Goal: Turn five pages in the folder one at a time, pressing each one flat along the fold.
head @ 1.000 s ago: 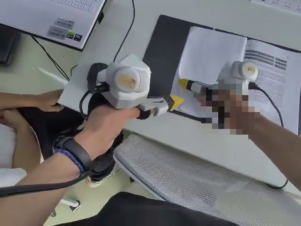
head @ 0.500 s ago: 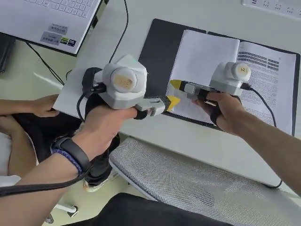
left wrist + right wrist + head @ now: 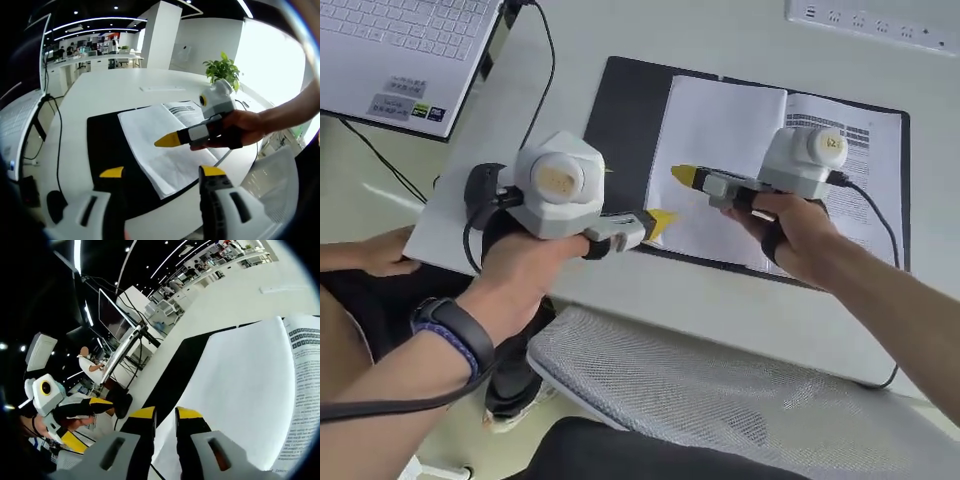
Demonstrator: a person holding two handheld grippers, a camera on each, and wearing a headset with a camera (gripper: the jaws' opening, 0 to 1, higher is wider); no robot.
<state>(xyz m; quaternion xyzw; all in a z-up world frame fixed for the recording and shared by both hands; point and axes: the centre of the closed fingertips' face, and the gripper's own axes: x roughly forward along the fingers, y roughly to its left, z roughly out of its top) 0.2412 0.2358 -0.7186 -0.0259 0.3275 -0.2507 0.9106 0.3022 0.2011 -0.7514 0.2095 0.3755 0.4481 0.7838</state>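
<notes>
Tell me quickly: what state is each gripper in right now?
Left gripper: open, holding nothing.
Right gripper: closed, over the folder, gripping nothing visible.

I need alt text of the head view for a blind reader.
Two hand-held grippers hover at an open folder on a white desk: the right gripper above its blank page, the left gripper near its lower edge.

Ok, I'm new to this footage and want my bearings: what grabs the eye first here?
The open black folder lies on the white desk, a plain white page beside a printed page. Over its near edge two white, yellow-tipped grippers point at each other: the right gripper above the plain page, jaws together, the left gripper just short of that page, jaws apart.
</notes>
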